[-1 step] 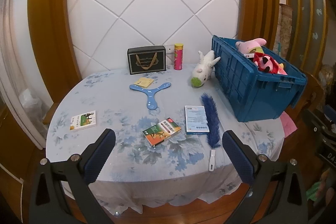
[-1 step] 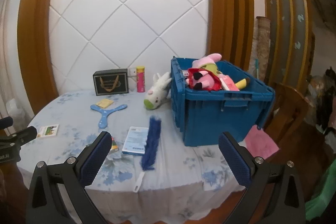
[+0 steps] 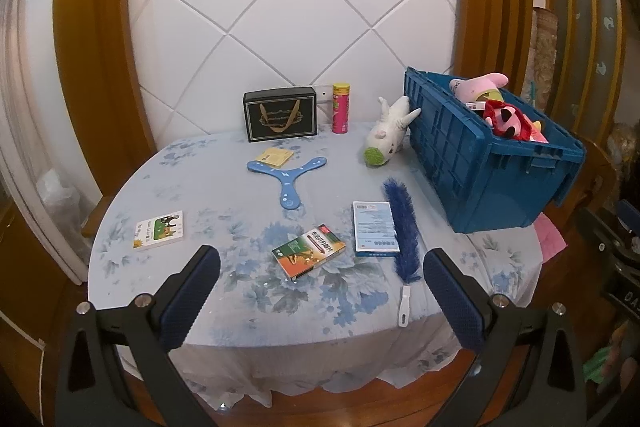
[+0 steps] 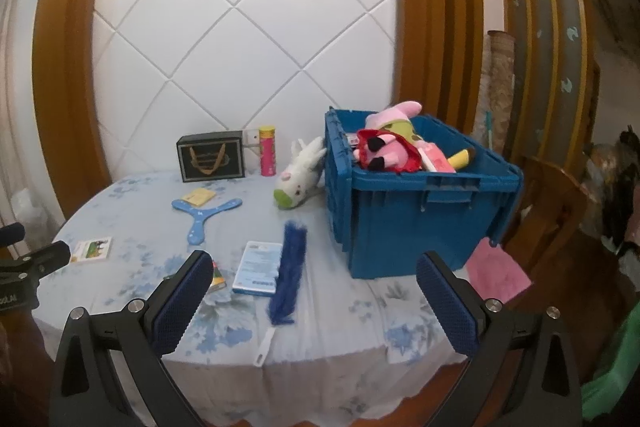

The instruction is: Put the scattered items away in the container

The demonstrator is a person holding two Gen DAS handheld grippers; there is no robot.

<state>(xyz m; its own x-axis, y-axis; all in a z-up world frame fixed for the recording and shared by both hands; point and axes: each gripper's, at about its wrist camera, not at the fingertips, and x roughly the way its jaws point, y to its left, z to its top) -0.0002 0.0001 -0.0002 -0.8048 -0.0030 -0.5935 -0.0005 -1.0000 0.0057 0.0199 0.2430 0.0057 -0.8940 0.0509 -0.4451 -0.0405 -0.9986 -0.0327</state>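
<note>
A blue crate point(image 3: 476, 163) point(image 4: 404, 223) stands at the table's right side with pink and red plush toys inside. Scattered on the flowered cloth lie a blue feather duster point(image 3: 402, 227) point(image 4: 290, 267), a blue-white box point(image 3: 375, 231) point(image 4: 258, 267), a green-orange box point(image 3: 308, 254), a blue boomerang point(image 3: 288, 175) point(image 4: 202, 217), a white plush point(image 3: 386, 139) point(image 4: 298, 181), a small green-white box point(image 3: 160, 230) point(image 4: 93, 250) and a yellow packet point(image 3: 275, 157). My left gripper point(image 3: 320, 299) and right gripper point(image 4: 312, 303) are both open and empty, held off the table's near edge.
A black gift box point(image 3: 280, 113) and a pink-yellow tube point(image 3: 341, 107) stand at the back by the wall. A pink cloth point(image 4: 498, 271) lies right of the crate. A wooden chair point(image 4: 548, 227) stands at the right. The left gripper shows in the right wrist view point(image 4: 28, 267).
</note>
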